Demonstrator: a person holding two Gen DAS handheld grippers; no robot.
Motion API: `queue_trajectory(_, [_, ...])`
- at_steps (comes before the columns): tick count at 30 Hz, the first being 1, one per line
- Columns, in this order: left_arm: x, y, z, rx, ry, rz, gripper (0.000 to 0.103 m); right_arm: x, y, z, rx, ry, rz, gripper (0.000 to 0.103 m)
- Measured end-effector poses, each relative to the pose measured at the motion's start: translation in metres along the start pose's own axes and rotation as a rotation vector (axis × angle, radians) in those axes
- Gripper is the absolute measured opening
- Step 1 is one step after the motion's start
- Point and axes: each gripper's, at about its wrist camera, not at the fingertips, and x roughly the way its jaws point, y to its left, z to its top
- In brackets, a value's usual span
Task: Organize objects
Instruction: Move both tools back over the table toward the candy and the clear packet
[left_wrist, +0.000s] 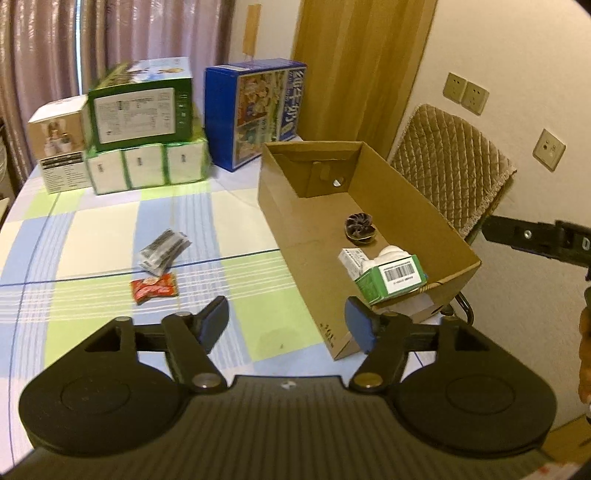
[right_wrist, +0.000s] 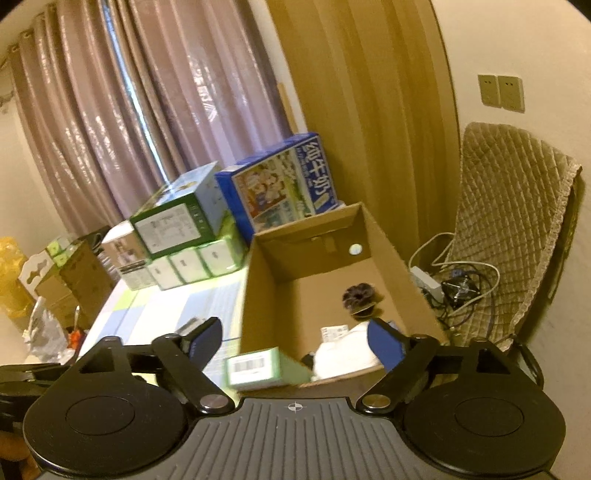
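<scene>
An open cardboard box (left_wrist: 284, 221) (right_wrist: 266, 295) lies on the checked tablecloth (left_wrist: 110, 221). Inside it are a dark purple scrunchie (left_wrist: 360, 229) (right_wrist: 358, 295), a small white packet (left_wrist: 352, 258) and a green-and-white barcode box (left_wrist: 395, 278) (right_wrist: 258, 369) leaning on the near wall. A red snack packet (left_wrist: 154, 290) and a silvery barcode sachet (left_wrist: 164, 249) lie on the cloth left of the box. My left gripper (left_wrist: 288, 326) hangs open above the cloth by the box's near corner. My right gripper (right_wrist: 295, 343) is open over the box's near end, holding nothing.
Stacked green-and-white cartons (left_wrist: 144, 122) and a blue milk carton case (left_wrist: 255, 110) stand at the table's far side. A chair with a quilted cover (left_wrist: 450, 166) stands right of the box, with cables and a power strip (right_wrist: 443, 284) on the floor beside it.
</scene>
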Motion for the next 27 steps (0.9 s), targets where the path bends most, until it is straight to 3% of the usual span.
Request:
queue_trajectory(6, [-0.03,0.018,-0.013,-0.021,-0.024,0.034,0.079,-0.01,0.033,-0.018,-0.036,0.014,0.033,0.1])
queue_trajectory(14, [-0.065,0.044,-0.029,-0.062,-0.056,0.071,0.093,-0.011,0.065,-0.044,-0.065,0.057,0.066,0.101])
queue_trajectory(27, [-0.083,0.071,-0.046,-0.103,-0.057,0.106,0.094,-0.006,0.086,-0.057,-0.099,0.084,0.081,0.101])
